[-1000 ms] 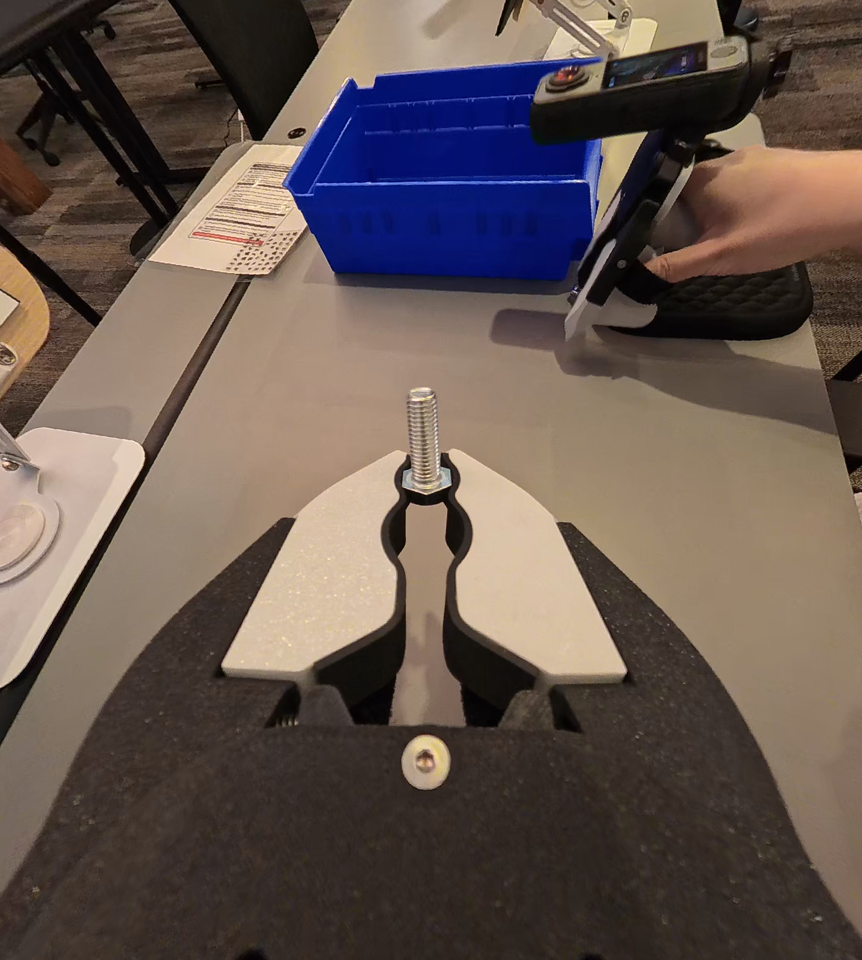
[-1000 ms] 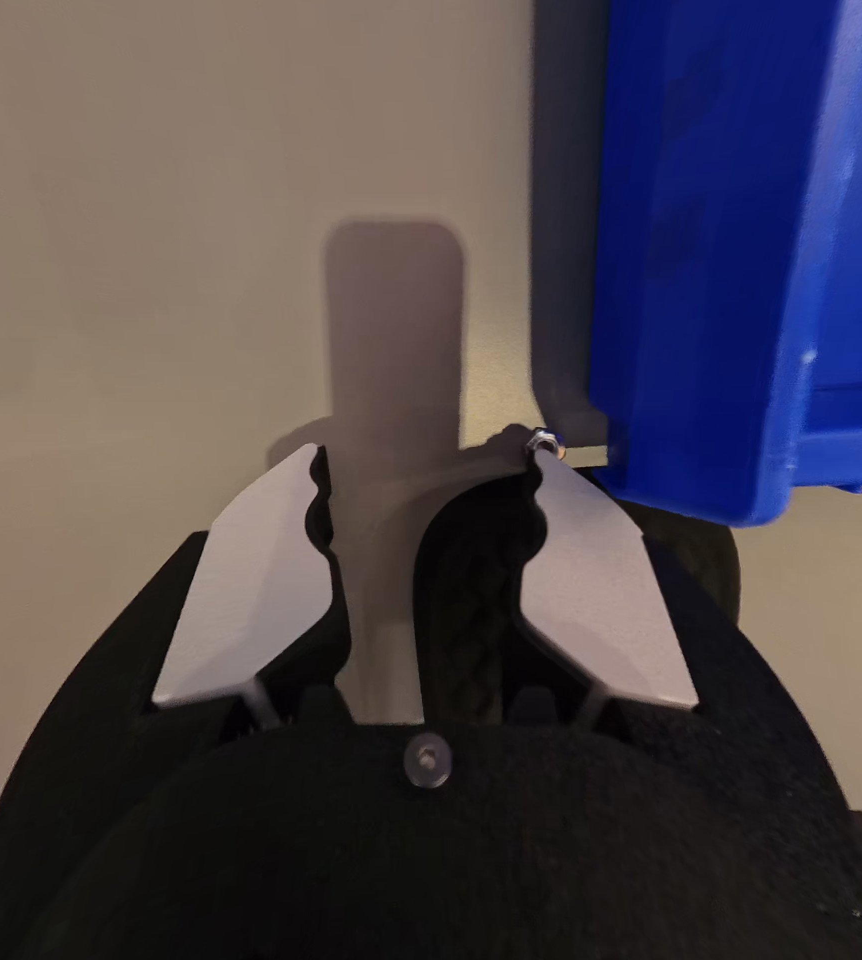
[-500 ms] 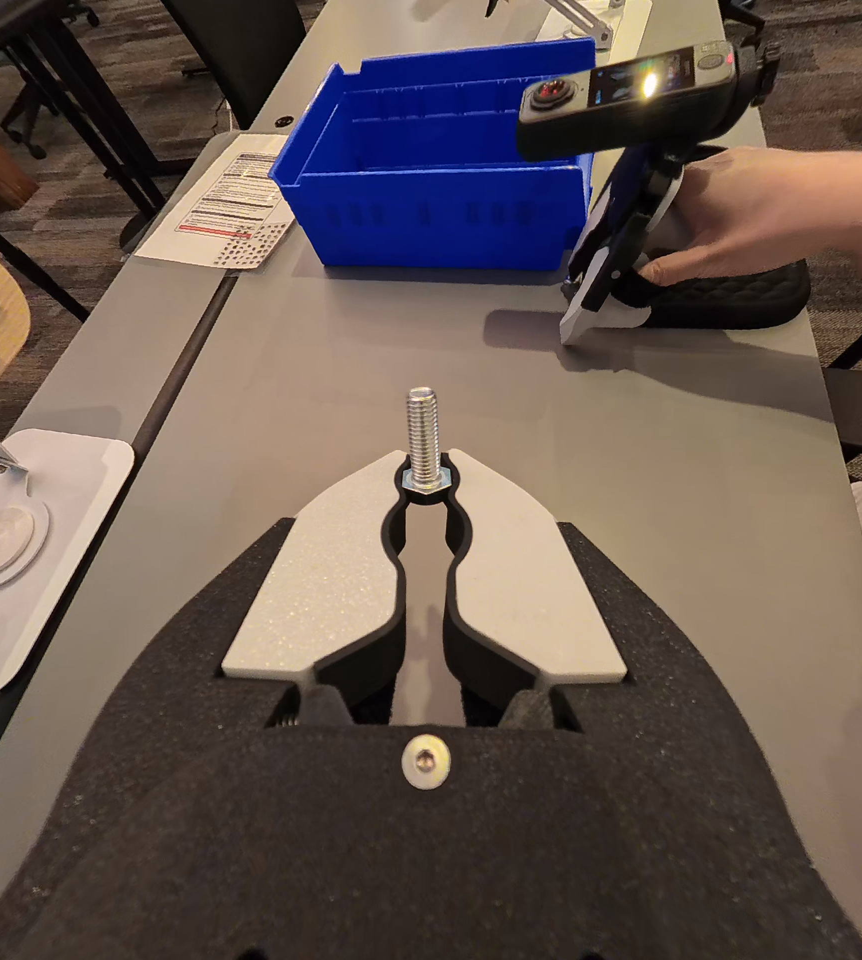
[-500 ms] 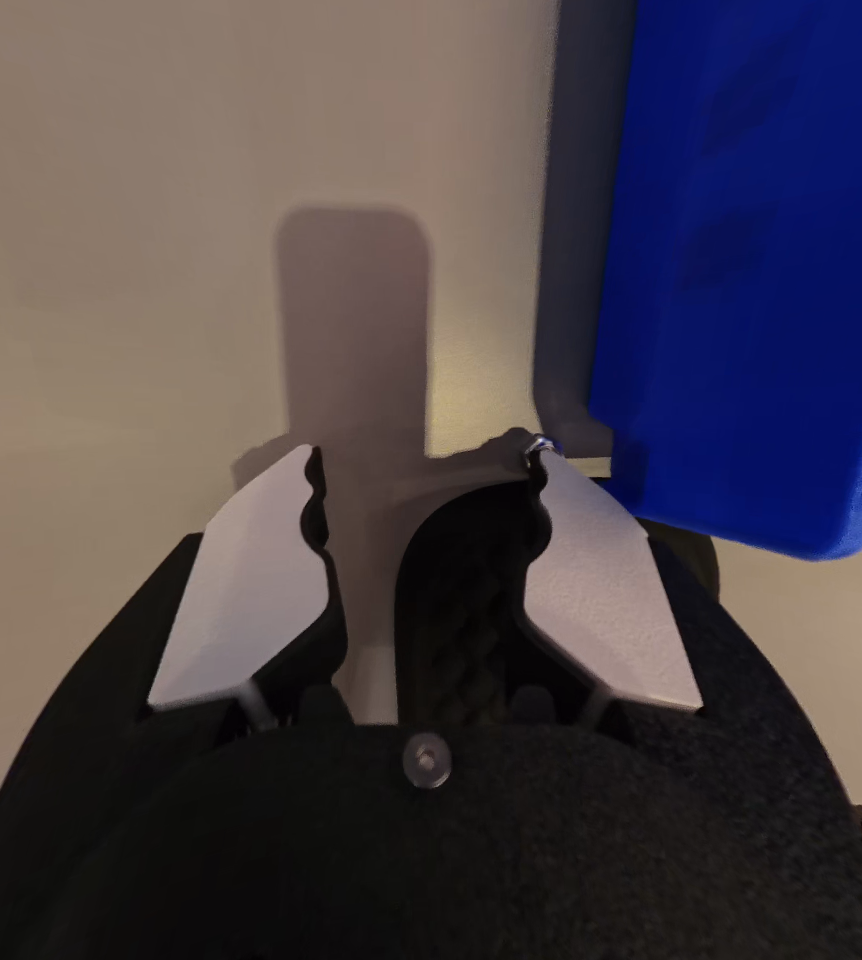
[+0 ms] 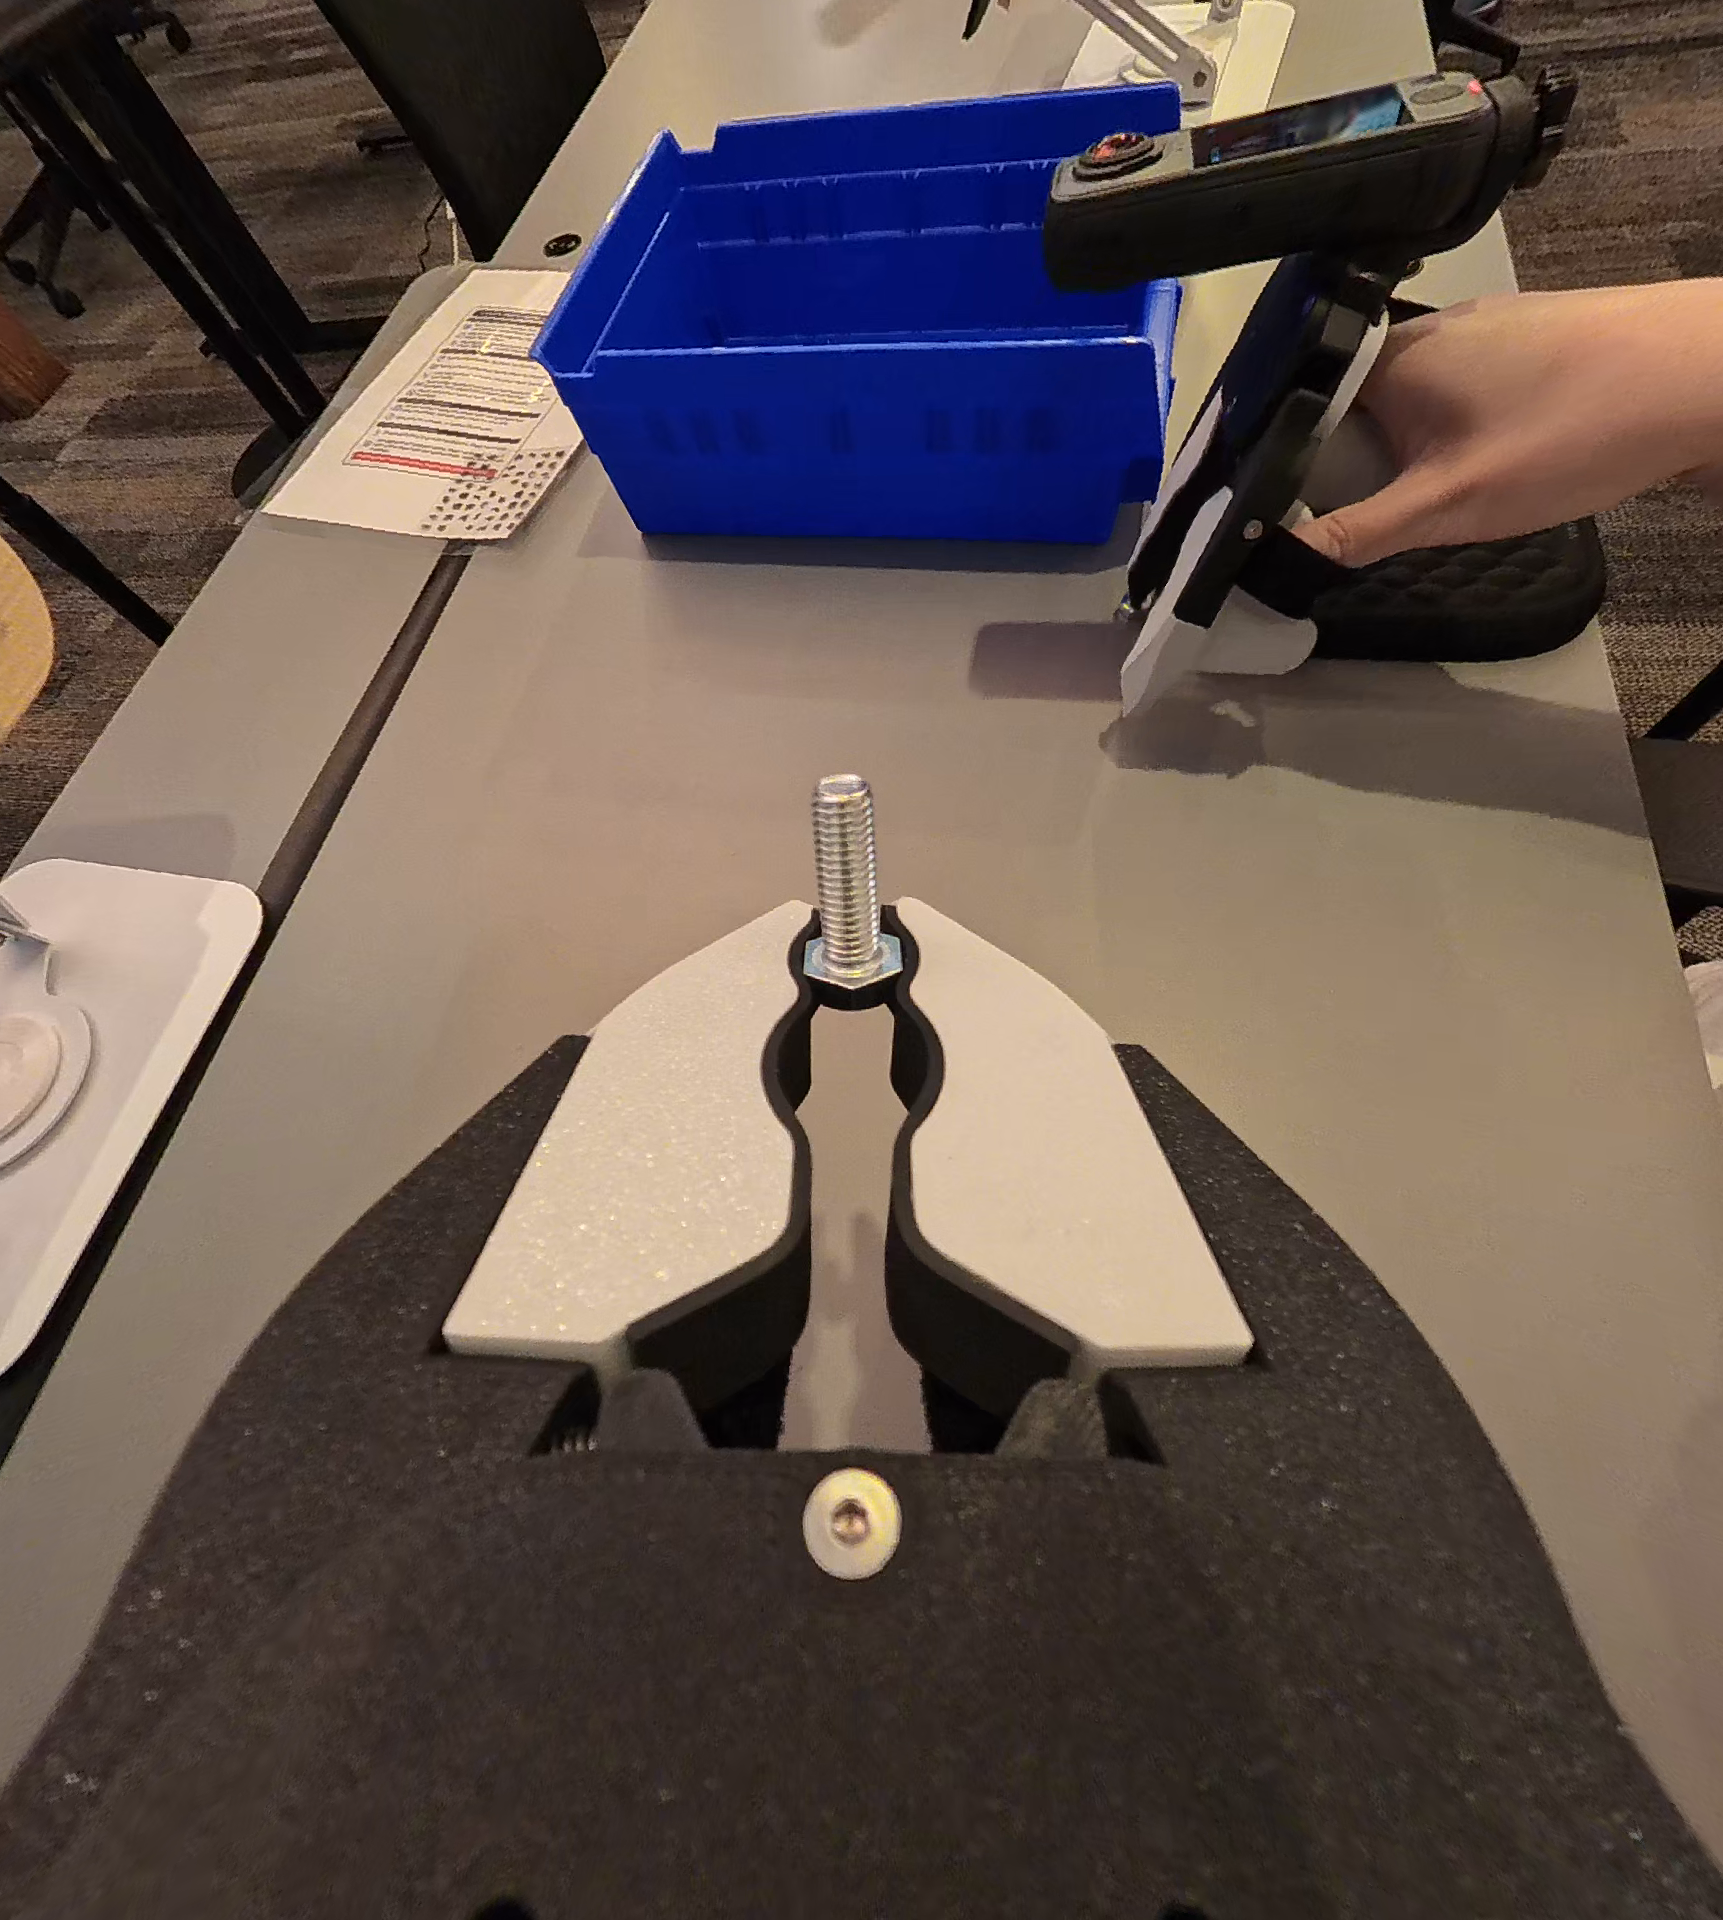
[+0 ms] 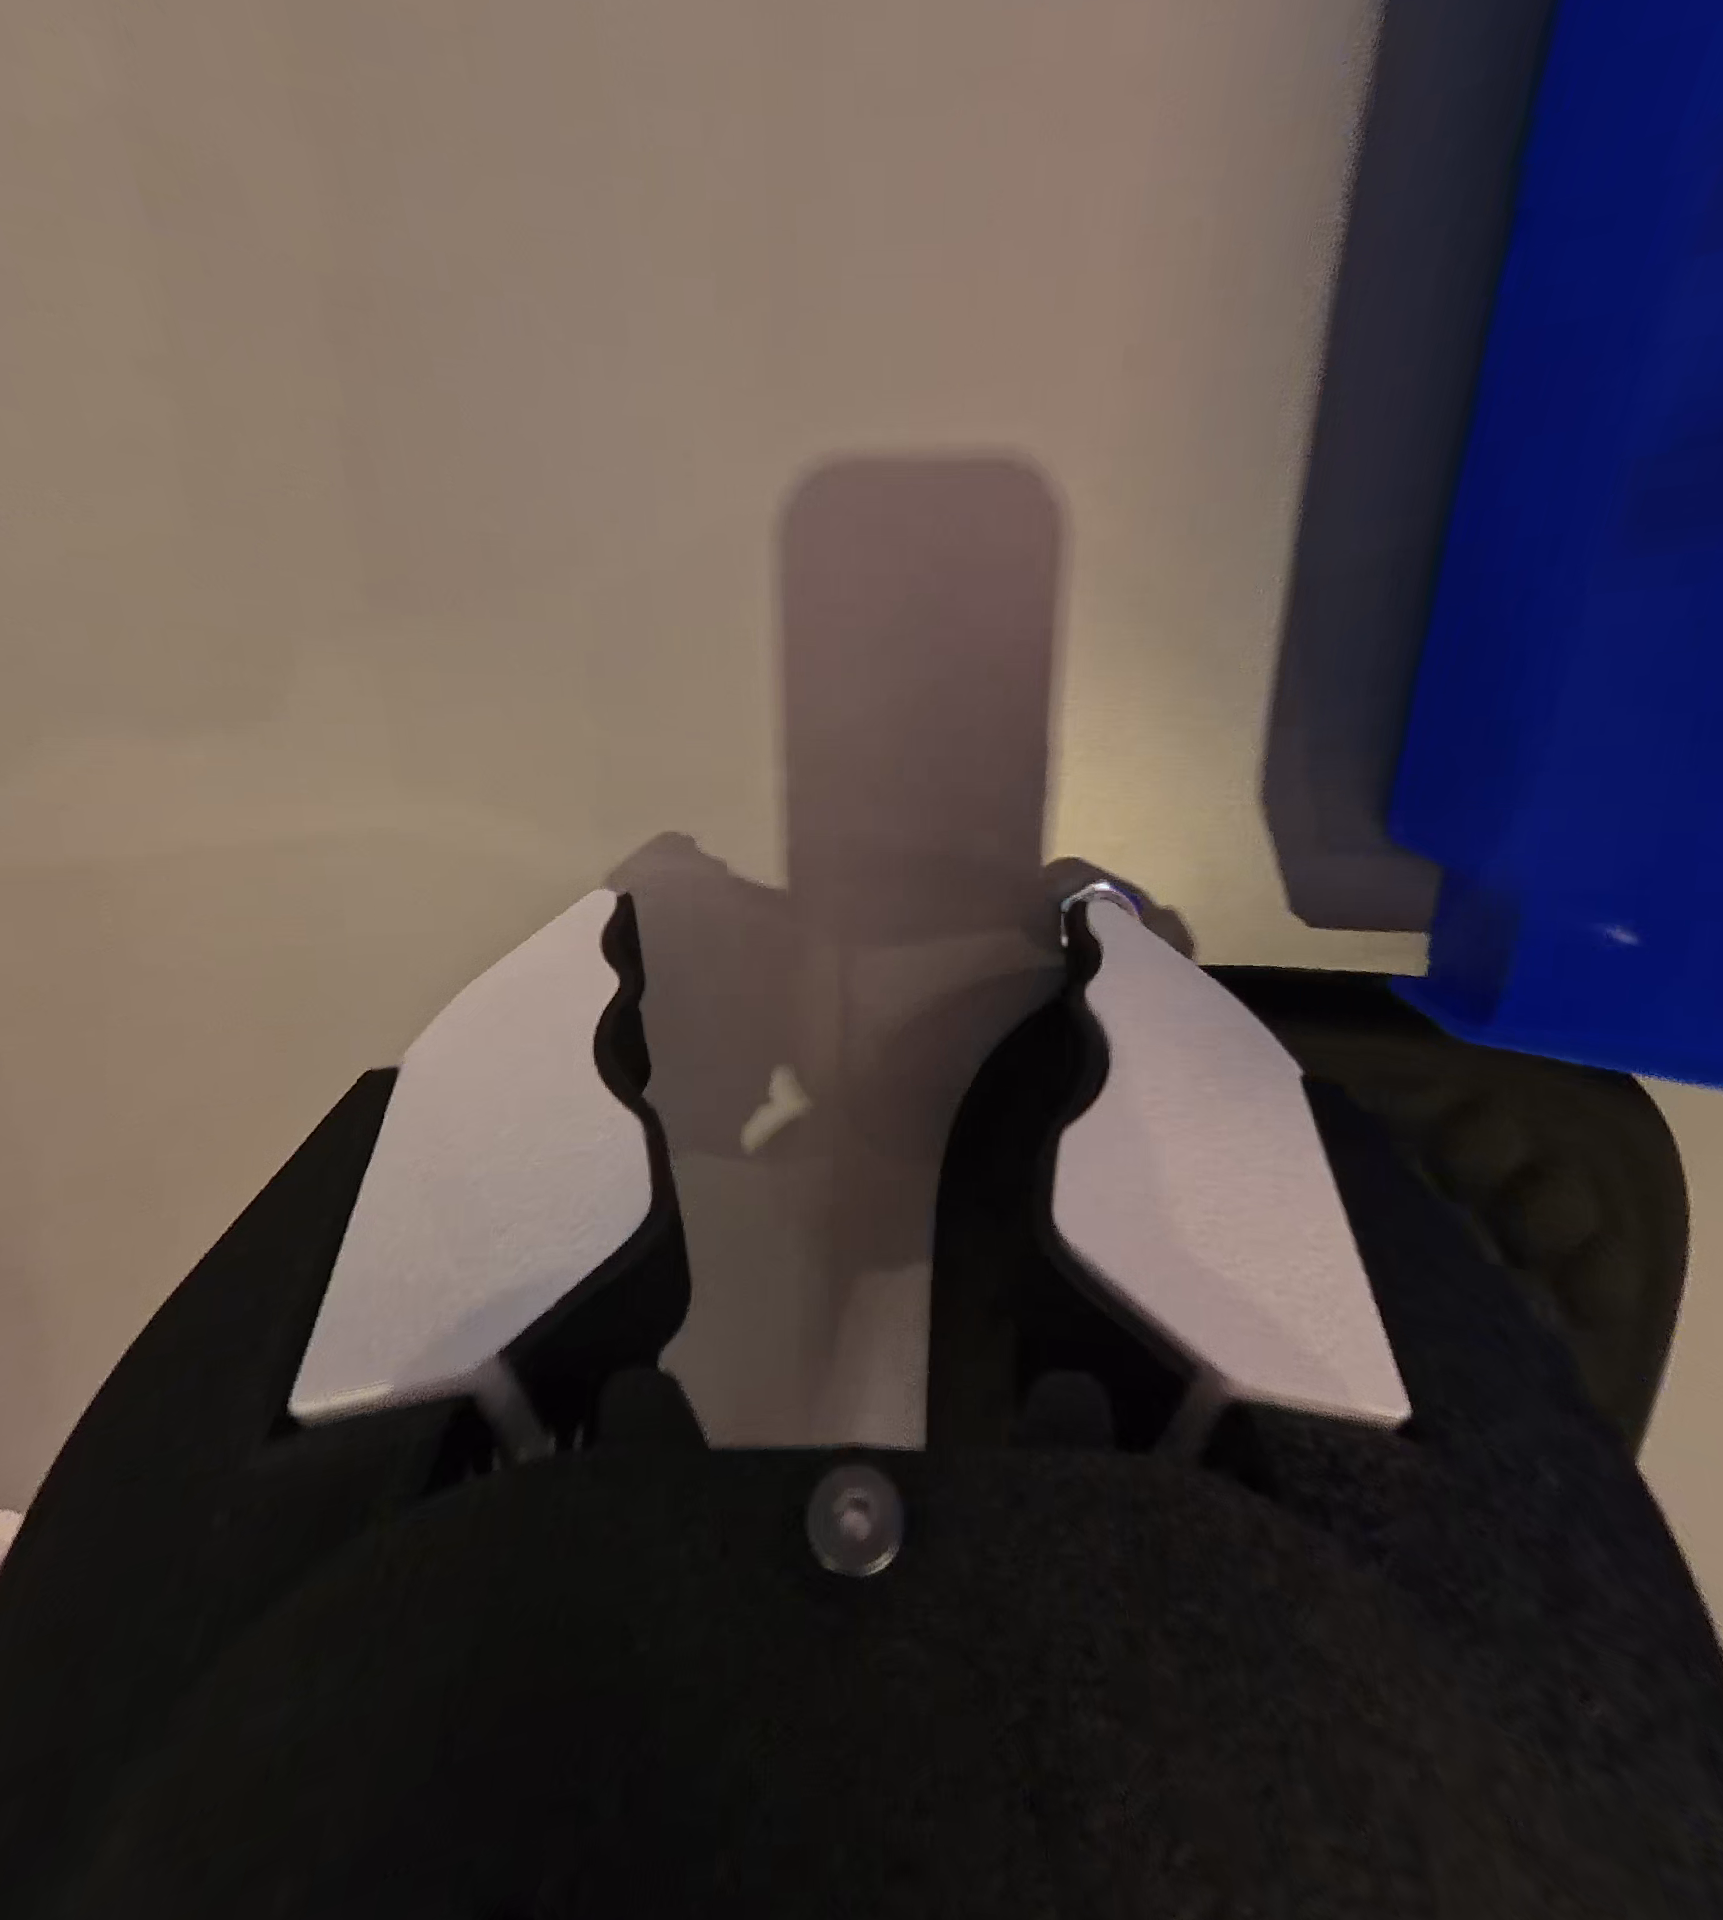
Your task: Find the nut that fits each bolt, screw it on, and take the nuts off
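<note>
My left gripper [image 5: 849, 961] is shut on the hex head of a silver bolt [image 5: 844, 862], whose threaded shaft stands upright above the fingers. In the left wrist view, a hand holds my right gripper [image 5: 1184, 634] tilted down at the grey table [image 5: 628, 748], right of the blue bin [image 5: 867, 416]. In the right wrist view, my right gripper [image 6: 846, 914] is open with nothing between the jaws. A small silver nut [image 6: 1098, 894] sits at the tip of its right finger. I cannot tell whether it lies on the table or clings to the finger.
The blue bin [image 6: 1615, 520] is close on the right of my right gripper. A black quilted pad [image 5: 1449, 603] lies under the hand at the table's right edge. A printed sheet [image 5: 452, 436] lies left of the bin. A white stand base [image 5: 36, 1049] sits at the left edge. One gripper's finger ends stand about 30 centimeters off the other's.
My right gripper has shifted away from the blue bin, still open, with the nut still at its right fingertip. The left gripper still holds the bolt upright.
</note>
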Demonstrator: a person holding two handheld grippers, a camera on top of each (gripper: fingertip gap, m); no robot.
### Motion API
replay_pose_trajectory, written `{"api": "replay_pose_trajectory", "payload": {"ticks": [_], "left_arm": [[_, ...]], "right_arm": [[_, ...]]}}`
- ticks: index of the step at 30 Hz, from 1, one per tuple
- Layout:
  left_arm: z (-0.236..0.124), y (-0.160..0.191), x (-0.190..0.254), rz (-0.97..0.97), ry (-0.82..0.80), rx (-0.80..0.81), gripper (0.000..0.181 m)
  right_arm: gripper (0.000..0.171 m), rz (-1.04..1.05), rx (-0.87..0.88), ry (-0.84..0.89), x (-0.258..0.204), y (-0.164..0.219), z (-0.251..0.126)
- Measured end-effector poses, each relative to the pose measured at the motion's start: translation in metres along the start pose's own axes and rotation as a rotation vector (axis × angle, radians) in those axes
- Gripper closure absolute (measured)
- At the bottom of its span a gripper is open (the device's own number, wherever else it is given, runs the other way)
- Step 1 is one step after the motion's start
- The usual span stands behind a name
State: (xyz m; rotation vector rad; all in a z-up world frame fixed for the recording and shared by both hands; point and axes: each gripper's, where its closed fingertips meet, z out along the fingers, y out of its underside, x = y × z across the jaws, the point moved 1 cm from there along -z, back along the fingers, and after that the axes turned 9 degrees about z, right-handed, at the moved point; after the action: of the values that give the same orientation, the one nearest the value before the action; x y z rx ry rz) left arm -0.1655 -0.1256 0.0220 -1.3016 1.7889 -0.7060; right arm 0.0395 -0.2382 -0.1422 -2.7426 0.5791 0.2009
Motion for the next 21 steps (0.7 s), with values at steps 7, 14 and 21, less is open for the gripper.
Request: {"api": "replay_pose_trajectory", "payload": {"ticks": [7, 14, 21], "left_arm": [[0.003, 0.002, 0.001, 0.002, 0.004, -0.012, 0.172], [0.003, 0.003, 0.0, -0.004, 0.004, -0.011, 0.172], [0.003, 0.003, -0.001, -0.008, 0.005, -0.012, 0.172]], "right_arm": [[0.094, -0.035, -0.027, -0.134, -0.038, 0.001, 0.003], [0.095, -0.115, -0.06, -0.135, -0.06, 0.0, 0.007], [0.113, -0.185, -0.024, 0.075, -0.035, -0.012, -0.003]]}}
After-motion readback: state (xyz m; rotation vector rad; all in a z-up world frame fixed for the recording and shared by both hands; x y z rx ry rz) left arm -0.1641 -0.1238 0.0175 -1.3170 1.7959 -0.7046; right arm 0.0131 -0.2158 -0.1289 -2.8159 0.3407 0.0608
